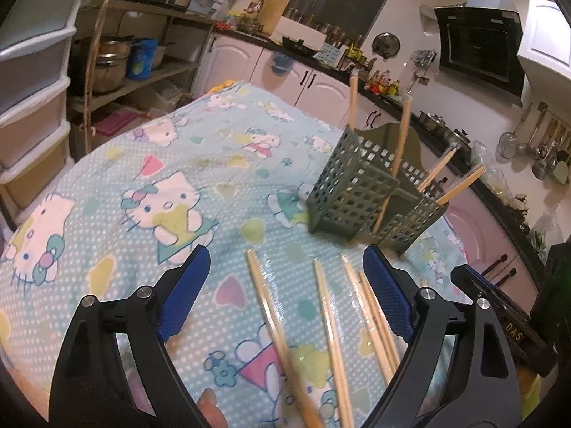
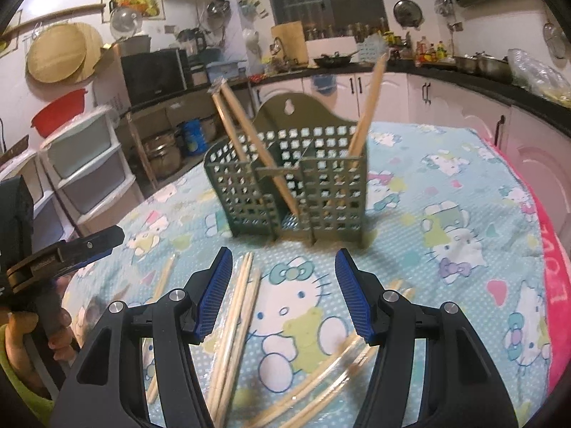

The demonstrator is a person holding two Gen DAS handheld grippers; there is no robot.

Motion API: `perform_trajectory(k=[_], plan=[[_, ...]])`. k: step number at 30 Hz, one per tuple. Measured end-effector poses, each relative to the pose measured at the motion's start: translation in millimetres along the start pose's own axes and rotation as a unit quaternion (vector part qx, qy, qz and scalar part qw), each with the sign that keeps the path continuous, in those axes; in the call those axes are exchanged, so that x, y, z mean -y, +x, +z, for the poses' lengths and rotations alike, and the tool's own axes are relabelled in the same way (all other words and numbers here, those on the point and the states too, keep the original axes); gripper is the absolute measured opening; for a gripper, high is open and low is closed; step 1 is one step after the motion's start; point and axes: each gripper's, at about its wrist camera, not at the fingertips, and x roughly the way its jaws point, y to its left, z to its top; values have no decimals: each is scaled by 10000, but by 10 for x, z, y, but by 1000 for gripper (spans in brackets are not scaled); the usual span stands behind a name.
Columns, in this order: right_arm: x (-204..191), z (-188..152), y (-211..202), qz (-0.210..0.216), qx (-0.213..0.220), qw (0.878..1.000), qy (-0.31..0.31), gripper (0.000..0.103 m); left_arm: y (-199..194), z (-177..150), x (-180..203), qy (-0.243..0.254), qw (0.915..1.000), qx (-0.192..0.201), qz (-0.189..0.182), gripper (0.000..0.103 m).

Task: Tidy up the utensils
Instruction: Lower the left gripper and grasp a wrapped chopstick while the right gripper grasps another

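A green perforated utensil holder [image 1: 360,185] stands on the Hello Kitty tablecloth [image 1: 150,178] and also shows in the right wrist view [image 2: 296,185]. Several wooden chopsticks [image 1: 401,149] lean inside it, also seen from the right wrist [image 2: 257,142]. More loose chopsticks [image 1: 328,324] lie on the cloth below my left gripper [image 1: 285,278], which is open and empty above them. My right gripper [image 2: 283,278] is open and empty, with loose chopsticks [image 2: 239,317] under and beside its fingers. The left gripper [image 2: 71,253] shows at the left of the right wrist view.
A plastic drawer unit [image 1: 32,82] and a wooden shelf with pots [image 1: 117,60] stand left of the table. Kitchen counters with white cabinets [image 2: 428,92] run behind it. A pink cloth edge [image 2: 549,267] borders the table's right side.
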Motion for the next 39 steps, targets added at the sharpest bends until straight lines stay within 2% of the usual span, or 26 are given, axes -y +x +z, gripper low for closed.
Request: perform_trajectory(k=[4,10,13,15,20,23,25,31,39], plan=[[-74,-16,137,59,-225,9997,-37,58,8,-71,-105,-76,9999,-85,37,77],[-170,-33,292,132,-459,9988,-110,58,13,-118,-180,-146,9997,-206,12,66],[-208,-35,354,159,-573,9981,-156,58,37,-149,-181,-117,9995,-306,-31,59],[-222,-42,393,158,-635,9977,-181,58,64,-169,-171,-118,9992,-378,-100,48],[-253,-65,503,172,-843,9960,-256,57,174,-215,-118,-100,9980,-588,-229,35],[-261,-86,567,209,-972,9946,-287,50,274,-249,-112,-183,9963,-770,-322,34],[-259,-101,619,240,-1073,9935,-283,46,330,-265,-112,-197,9955,-860,-339,28],[-260,-89,791,324,-1413,9890,-287,32,471,-253,-149,-362,9928,-1077,-366,27],[-290,-37,1002,393,-1748,9835,-254,27,618,-168,-189,-495,9905,-1235,-343,27]])
